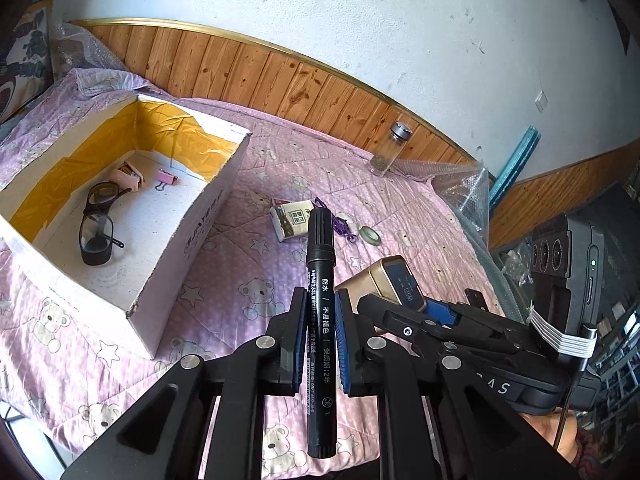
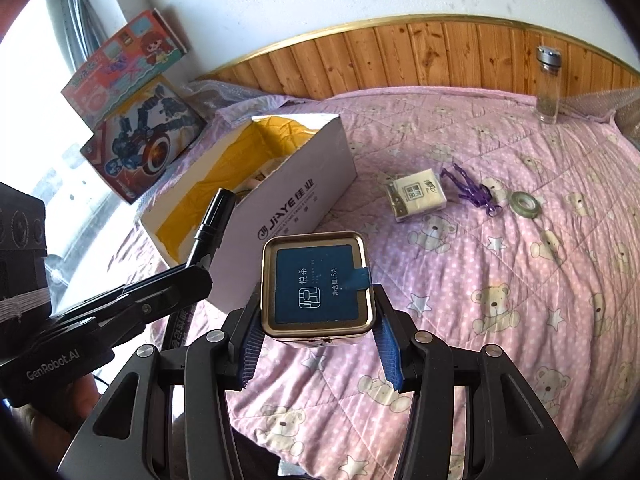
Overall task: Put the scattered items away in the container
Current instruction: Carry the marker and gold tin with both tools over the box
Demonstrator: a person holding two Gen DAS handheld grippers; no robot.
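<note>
My left gripper (image 1: 318,312) is shut on a black marker (image 1: 320,280), held above the pink bedspread just right of the white cardboard box (image 1: 188,240). Inside the box lie black glasses (image 1: 98,222), a pink binder clip (image 1: 167,179) and a pale pink item (image 1: 127,174). My right gripper (image 2: 318,332) is shut on a gold tin with a blue lid (image 2: 318,284), lifted off the bed beside the box (image 2: 296,208). A tissue pack (image 2: 416,194), a purple string (image 2: 474,192) and a tape roll (image 2: 525,203) lie scattered on the bed further out.
A glass jar with a metal lid (image 2: 549,84) stands by the wooden wall panel (image 2: 400,56). Bubble wrap (image 1: 464,188) sits at the bed's right edge. Toy boxes (image 2: 136,120) lean at the far left behind the cardboard box.
</note>
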